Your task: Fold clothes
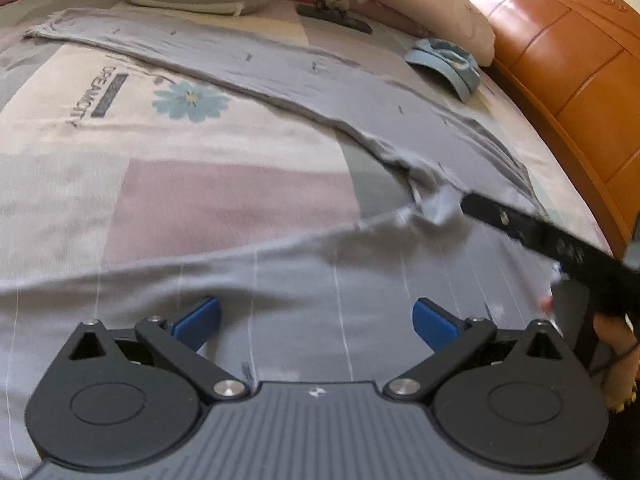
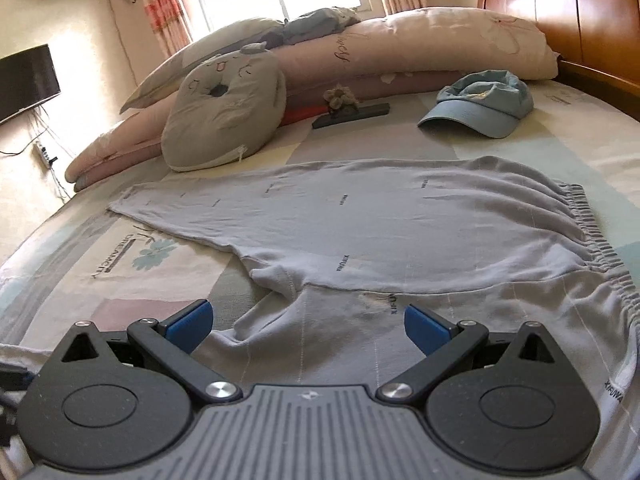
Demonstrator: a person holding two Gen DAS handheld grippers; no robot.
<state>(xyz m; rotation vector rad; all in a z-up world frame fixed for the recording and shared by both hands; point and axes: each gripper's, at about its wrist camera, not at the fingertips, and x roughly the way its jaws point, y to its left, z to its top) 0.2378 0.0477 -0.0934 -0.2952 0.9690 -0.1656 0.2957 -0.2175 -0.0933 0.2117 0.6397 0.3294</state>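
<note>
Currently: grey trousers lie spread flat on the bed, one leg reaching toward the grey cushion, elastic waistband at right near the blue cap. Left hand-held gripper: blue pads spread wide, hovering over the near trouser leg, gripping nothing. Right hand-held gripper: pads likewise spread apart, empty, positioned above the crotch area of the trousers. Left view is motion-blurred.

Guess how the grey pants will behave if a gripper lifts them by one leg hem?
Grey pants likely floppy: thin knit already wrinkles and bunches at the crotch. Probably light, draping rather than holding shape. The gathered elastic waistband looks bulkier, so it may drag behind on the bedsheet.
</note>
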